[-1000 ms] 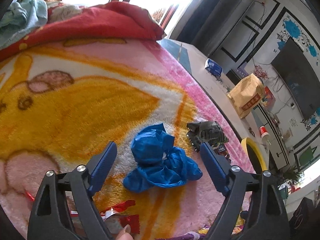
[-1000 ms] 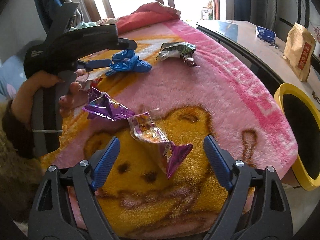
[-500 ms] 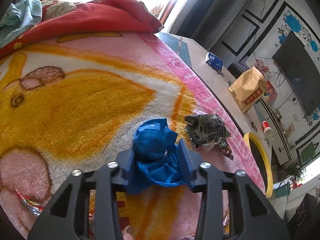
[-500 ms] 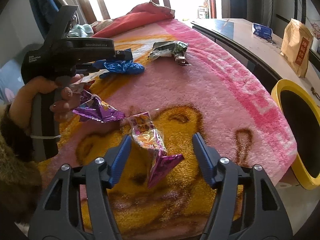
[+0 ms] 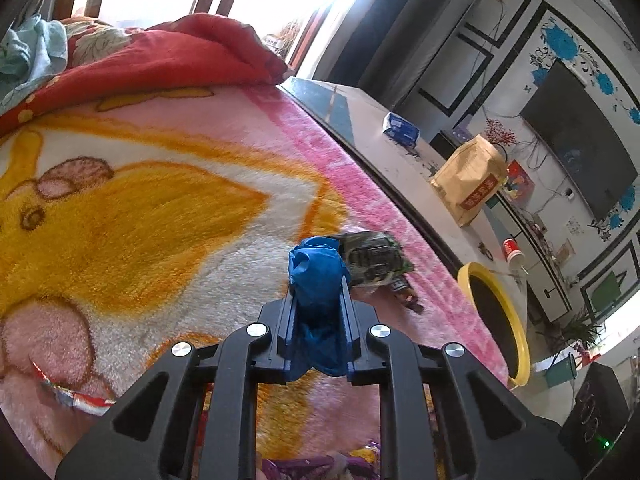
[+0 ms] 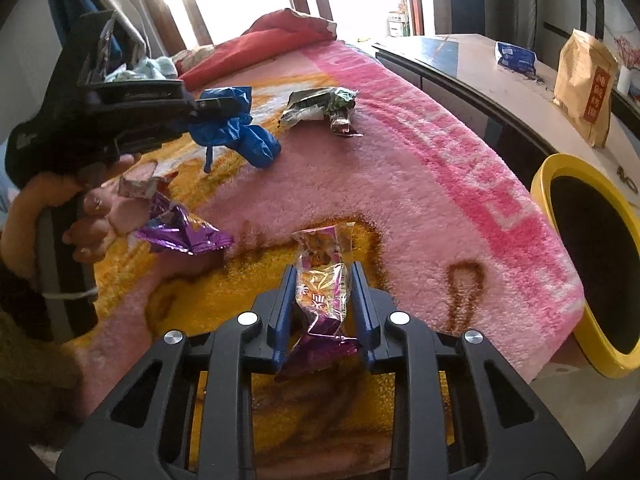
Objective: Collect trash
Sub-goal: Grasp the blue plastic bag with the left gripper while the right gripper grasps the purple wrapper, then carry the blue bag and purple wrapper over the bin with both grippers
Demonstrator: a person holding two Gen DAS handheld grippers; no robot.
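left gripper — jaws closing, pads pressed on the crumpled blue bag, lifted off the pink blanket | right gripper — jaws closing on the snack wrapper squeezed between them | yellow bin beside blanket edge

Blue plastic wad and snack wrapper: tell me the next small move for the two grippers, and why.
Probably lift both clear of the blanket and carry them toward the yellow bin. The left gripper is closing with the blue plastic wad pinched between its pads; the right gripper is closing on the snack wrapper. The bin's mouth stands open beside the bed edge.
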